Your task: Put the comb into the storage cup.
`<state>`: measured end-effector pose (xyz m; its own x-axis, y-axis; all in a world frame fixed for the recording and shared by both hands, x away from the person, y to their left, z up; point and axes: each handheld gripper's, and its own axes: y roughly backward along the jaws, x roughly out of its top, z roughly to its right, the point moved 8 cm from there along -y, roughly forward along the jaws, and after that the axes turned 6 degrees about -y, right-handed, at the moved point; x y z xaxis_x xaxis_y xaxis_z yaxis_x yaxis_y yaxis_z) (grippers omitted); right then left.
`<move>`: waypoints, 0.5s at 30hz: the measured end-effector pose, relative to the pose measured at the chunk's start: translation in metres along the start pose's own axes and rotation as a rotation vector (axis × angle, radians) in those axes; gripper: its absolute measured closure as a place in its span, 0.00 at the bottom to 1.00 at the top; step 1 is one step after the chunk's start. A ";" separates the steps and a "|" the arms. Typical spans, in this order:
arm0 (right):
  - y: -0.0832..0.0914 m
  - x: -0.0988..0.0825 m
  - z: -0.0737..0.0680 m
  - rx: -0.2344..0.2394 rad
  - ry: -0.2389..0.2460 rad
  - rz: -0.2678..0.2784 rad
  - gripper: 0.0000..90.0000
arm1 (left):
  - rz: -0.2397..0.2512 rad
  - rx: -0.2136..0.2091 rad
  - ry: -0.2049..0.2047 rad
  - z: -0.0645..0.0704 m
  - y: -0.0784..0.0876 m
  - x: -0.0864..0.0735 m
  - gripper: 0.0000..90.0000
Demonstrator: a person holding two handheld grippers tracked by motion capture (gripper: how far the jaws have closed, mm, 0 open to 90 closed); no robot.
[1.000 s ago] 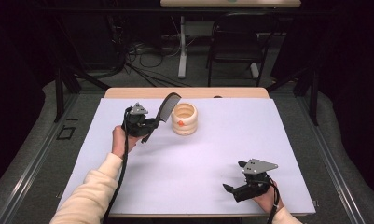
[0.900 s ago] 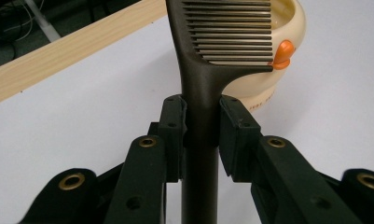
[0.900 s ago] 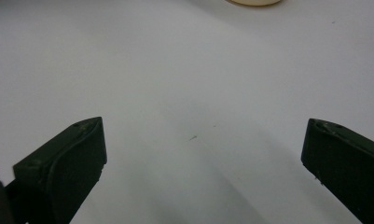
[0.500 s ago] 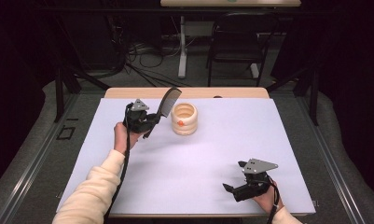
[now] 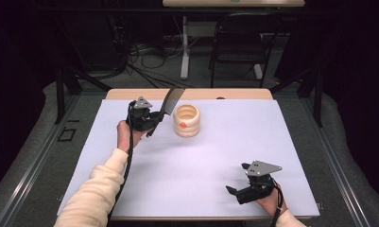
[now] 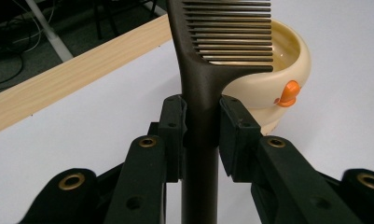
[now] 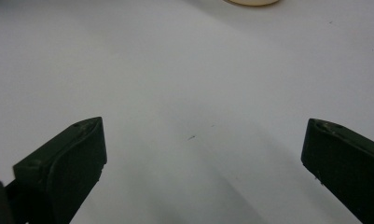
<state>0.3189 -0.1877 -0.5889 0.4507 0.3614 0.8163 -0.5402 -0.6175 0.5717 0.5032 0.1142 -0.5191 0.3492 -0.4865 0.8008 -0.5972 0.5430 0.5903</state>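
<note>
Left gripper view, dark toothed comb (image 6: 208, 70), ribbed cream cup (image 6: 280, 79)

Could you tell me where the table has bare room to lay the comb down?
The white table is bare right of the cream bowl, and between that bowl and the right gripper. It is crowded only where the left gripper holds the comb beside the bowl.

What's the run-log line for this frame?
left hand-held gripper: shut on comb | comb: beside cup | right hand-held gripper: open, empty
</note>
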 end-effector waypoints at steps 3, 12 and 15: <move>0.000 0.000 0.000 -0.001 0.001 0.000 0.00 | 0.004 -0.003 0.003 0.000 -0.001 0.002 0.80; 0.000 0.000 0.000 -0.002 0.001 0.002 0.00 | 0.013 -0.002 0.008 -0.002 -0.002 0.008 0.80; 0.000 0.000 0.000 -0.002 0.001 0.002 0.00 | 0.019 -0.003 0.011 -0.002 -0.002 0.010 0.80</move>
<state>0.3190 -0.1878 -0.5886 0.4484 0.3611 0.8176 -0.5425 -0.6171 0.5700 0.5095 0.1097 -0.5117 0.3458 -0.4681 0.8132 -0.6020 0.5541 0.5750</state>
